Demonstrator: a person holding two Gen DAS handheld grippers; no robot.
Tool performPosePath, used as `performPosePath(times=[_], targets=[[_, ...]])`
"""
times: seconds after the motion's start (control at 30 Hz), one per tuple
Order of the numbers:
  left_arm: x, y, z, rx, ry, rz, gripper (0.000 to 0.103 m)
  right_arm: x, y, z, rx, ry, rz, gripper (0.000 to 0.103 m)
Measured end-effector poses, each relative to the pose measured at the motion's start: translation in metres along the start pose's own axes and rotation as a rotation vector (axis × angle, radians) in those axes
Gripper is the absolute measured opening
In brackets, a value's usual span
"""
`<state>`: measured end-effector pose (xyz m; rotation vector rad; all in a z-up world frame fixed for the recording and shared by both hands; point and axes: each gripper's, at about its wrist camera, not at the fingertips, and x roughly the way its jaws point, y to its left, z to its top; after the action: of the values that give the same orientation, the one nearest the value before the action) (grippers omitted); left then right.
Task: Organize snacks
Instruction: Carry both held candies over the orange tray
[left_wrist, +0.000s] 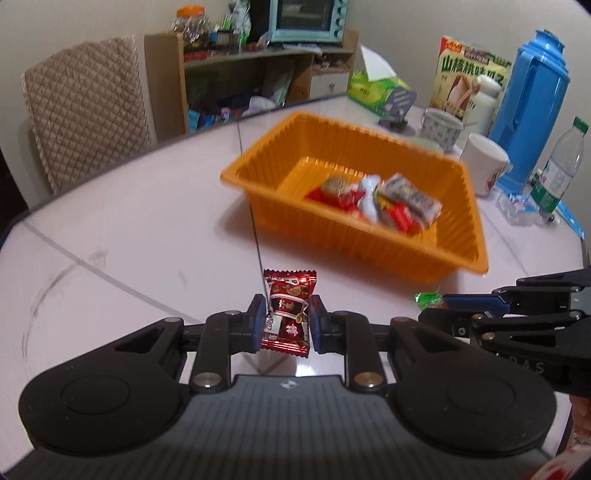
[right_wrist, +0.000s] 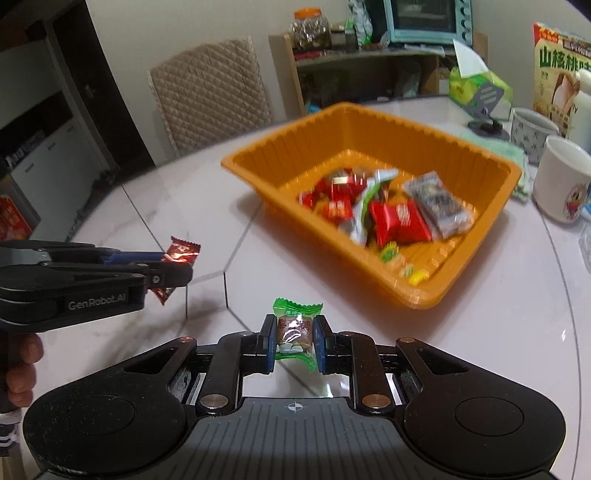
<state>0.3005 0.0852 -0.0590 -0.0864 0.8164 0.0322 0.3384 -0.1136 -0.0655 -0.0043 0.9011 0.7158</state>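
- The left gripper (left_wrist: 284, 321), black with blue pads, is pinched onto a dark red foil-wrapped candy (left_wrist: 287, 314), which stands upright between the pads, clear of the table.
- The right gripper (right_wrist: 294, 345), of the same build, is clamped on a green-edged clear-wrapped candy (right_wrist: 294, 332) with a brown sweet inside.
- In the left wrist view the right gripper enters from the right edge, its green wrapper just showing at the tip; in the right wrist view the left gripper enters from the left, a person's fingers (right_wrist: 22, 365) under its handle.
- An orange ribbed plastic tray (left_wrist: 369, 251) sits on the pale marble-look round table (left_wrist: 129, 236), ahead of both grippers and apart from them.
- A heap of wrapped snacks (right_wrist: 384, 214), red, silver and green, lies in the tray's right half.
- Behind the tray stand a white mug (left_wrist: 484, 162), a blue plastic thermos jug (left_wrist: 535, 96) and a green tissue box (left_wrist: 373, 90).
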Motion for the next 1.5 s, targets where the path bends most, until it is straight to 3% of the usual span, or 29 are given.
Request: performPosePath(times=[0.37, 0.77, 1.03, 1.5], targets=[[0.016, -0.008, 0.062, 0.043, -0.093, -0.015, 0.022, -0.010, -0.039, 0.064, 0.065, -0.145, 0.007, 0.021], [0.068, -0.017, 0.120, 0.072, -0.097, -0.033, 0.022, 0.030, -0.079, 0.121, 0.088, -0.201, 0.015, 0.021], [0.103, -0.024, 0.142, 0.097, -0.077, -0.026, 0.022, 0.058, -0.101, 0.142, 0.119, -0.185, 0.018, 0.021], [0.139, -0.033, 0.154, 0.119, -0.050, -0.028, 0.022, 0.069, -0.117, 0.145, 0.155, -0.172, 0.003, 0.021]])
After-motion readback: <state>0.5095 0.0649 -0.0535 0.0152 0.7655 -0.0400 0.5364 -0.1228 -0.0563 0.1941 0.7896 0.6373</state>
